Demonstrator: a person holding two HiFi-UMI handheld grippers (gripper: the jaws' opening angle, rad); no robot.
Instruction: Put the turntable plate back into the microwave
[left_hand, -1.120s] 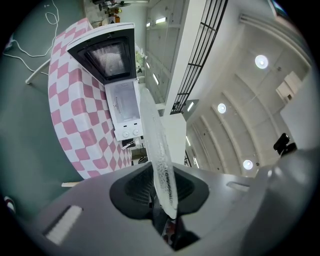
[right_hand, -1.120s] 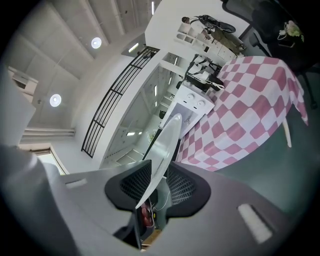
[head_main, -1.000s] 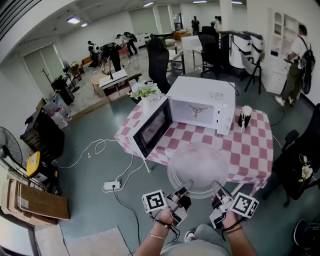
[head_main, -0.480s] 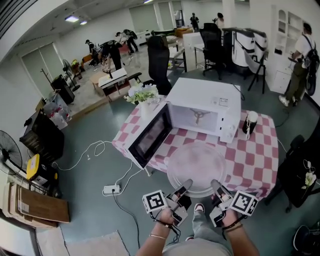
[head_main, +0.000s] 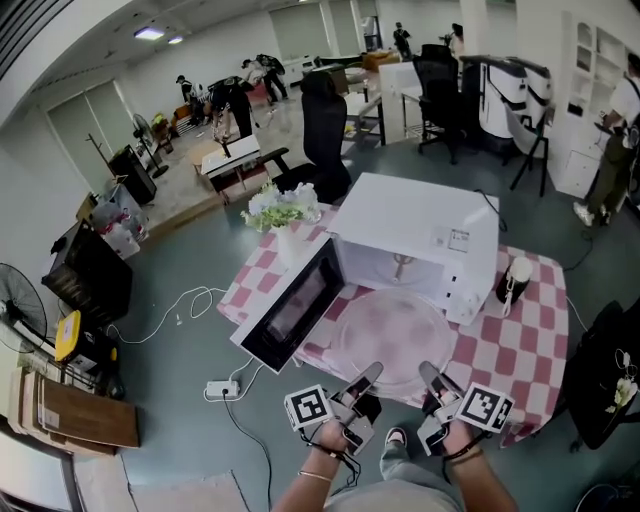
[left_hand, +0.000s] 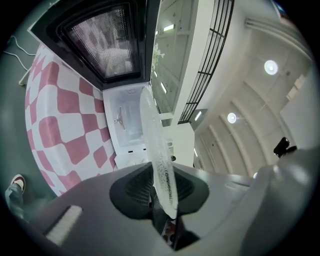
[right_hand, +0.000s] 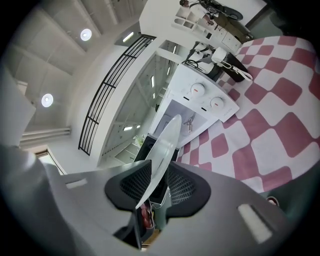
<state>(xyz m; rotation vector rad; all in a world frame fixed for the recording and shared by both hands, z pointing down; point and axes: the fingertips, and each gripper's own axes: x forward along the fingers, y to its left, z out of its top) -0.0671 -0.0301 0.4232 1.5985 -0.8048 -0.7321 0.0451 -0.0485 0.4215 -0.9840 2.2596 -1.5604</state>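
In front of the open microwave (head_main: 415, 235), up over the checked table (head_main: 520, 335), that's where the plate (head_main: 393, 338) sits right now. It's lying roughly flat and not inside yet, with its far edge close to the mouth of the oven.

I've got 2 grippers on the near rim. The left gripper (head_main: 366, 377) is clamped on the near-left part and the right gripper (head_main: 428, 377) on the near-right part, both reaching forward from my hands.

In the left gripper view the plate (left_hand: 156, 150) shows edge-on, a thin clear sliver running straight out from the left gripper (left_hand: 162, 192), with the dark pads pressed on both faces. It's the same deal in the right gripper view, where the plate (right_hand: 164, 145) is pinched in the right gripper (right_hand: 152, 187) and its rim is tucked between the ribbed pads. So both are closed on glass and neither one is loose.

The door (head_main: 292, 305) hangs wide open to the left, with its window facing up at me. Inside the cavity the little hub (head_main: 402, 264) is bare. The 2 knobs (right_hand: 198, 90) show up nicely from the right side.

Other stuff on the table is a bunch of flowers (head_main: 272, 208) behind the door and a cup (head_main: 513, 280) just right of the microwave, both clear of the plate
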